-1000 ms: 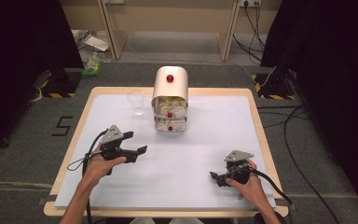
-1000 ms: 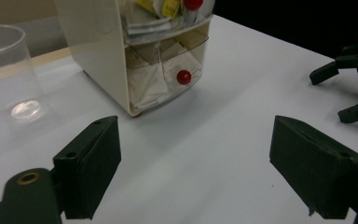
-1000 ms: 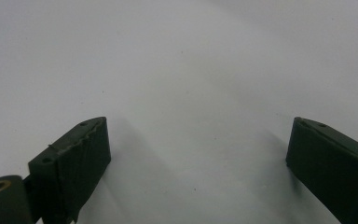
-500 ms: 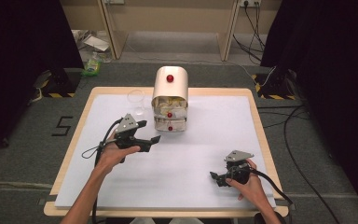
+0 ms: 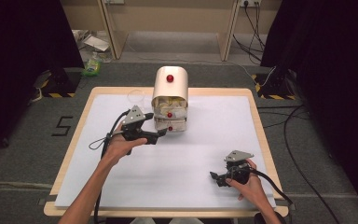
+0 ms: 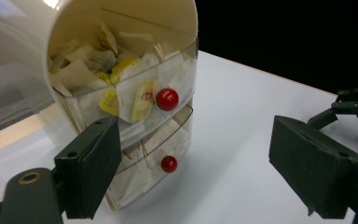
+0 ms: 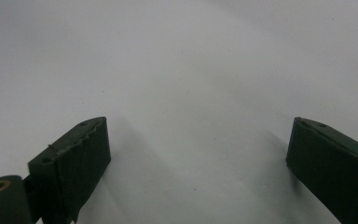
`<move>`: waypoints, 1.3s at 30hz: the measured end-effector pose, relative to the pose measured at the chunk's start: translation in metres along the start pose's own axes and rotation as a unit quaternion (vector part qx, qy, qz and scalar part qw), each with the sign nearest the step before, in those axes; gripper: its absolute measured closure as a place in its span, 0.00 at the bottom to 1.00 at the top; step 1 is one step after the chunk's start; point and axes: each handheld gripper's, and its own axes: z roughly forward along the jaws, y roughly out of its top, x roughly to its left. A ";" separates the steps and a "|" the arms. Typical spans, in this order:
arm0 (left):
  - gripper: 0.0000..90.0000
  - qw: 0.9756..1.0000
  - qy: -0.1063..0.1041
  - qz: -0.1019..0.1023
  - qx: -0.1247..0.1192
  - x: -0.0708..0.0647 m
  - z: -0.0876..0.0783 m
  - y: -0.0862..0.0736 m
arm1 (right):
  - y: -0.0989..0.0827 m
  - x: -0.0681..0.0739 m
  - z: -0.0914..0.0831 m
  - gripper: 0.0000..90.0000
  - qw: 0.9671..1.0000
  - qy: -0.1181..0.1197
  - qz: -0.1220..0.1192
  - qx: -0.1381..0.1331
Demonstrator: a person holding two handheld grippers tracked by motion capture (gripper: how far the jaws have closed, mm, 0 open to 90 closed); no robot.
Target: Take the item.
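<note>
A cream, round-topped drawer box (image 5: 170,99) stands at the back middle of the table, with clear drawers stuffed with tea bags. In the left gripper view its upper drawer knob (image 6: 167,99) and lower drawer knob (image 6: 168,164) are red balls, and both drawers look closed. My left gripper (image 5: 161,133) is open, its tips just left of the box's lower drawer front. In its own view the left gripper (image 6: 200,172) frames the lower knob, still apart from it. My right gripper (image 5: 216,178) rests open at the front right, and the right gripper (image 7: 198,163) has only bare white table between its jaws.
A clear glass (image 5: 136,99) stands left of the box, just behind my left gripper. The white table cover (image 5: 205,140) spreads across the middle. A wooden table edge (image 5: 261,130) frames it. Cables lie on the floor to the right.
My left gripper has travelled forward and right from the front left of the table up to the drawer box. The right gripper has stayed still.
</note>
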 end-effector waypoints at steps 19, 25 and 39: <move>0.19 0.999 0.010 0.030 0.002 0.001 0.026 0.027 | 0.000 0.000 0.000 0.07 1.000 0.000 -0.001 -0.001; 0.18 1.000 0.007 0.023 0.014 0.007 0.033 0.028 | 0.000 0.000 0.000 0.07 1.000 0.000 -0.001 -0.001; 0.19 0.999 -0.010 0.027 0.026 0.004 0.027 0.029 | 0.000 0.000 0.000 0.07 1.000 0.001 -0.001 -0.001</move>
